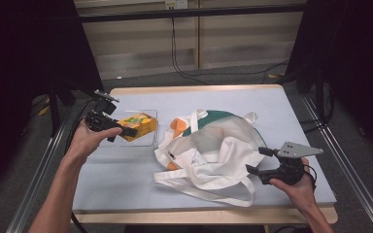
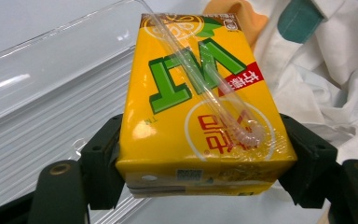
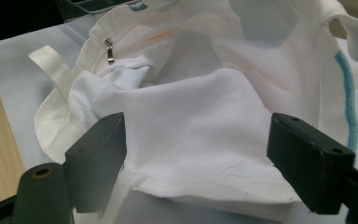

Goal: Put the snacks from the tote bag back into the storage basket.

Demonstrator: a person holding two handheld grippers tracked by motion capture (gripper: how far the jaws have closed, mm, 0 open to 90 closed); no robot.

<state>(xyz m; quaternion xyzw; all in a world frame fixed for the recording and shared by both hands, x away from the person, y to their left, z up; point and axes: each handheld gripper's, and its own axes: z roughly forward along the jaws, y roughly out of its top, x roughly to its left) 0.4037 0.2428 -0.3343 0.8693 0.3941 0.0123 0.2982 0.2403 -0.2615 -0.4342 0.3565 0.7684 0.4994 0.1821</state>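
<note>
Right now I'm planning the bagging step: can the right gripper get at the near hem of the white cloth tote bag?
Probably yes. The right gripper stands open with the tote bag hem lying between its jaws, and nothing covers it there.

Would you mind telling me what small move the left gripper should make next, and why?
Probably carry the carton across toward the bag. The left gripper is shut on it, over the clear tray, and the right gripper sits with open jaws around the bag's hem, seemingly ready to hold it open.
</note>
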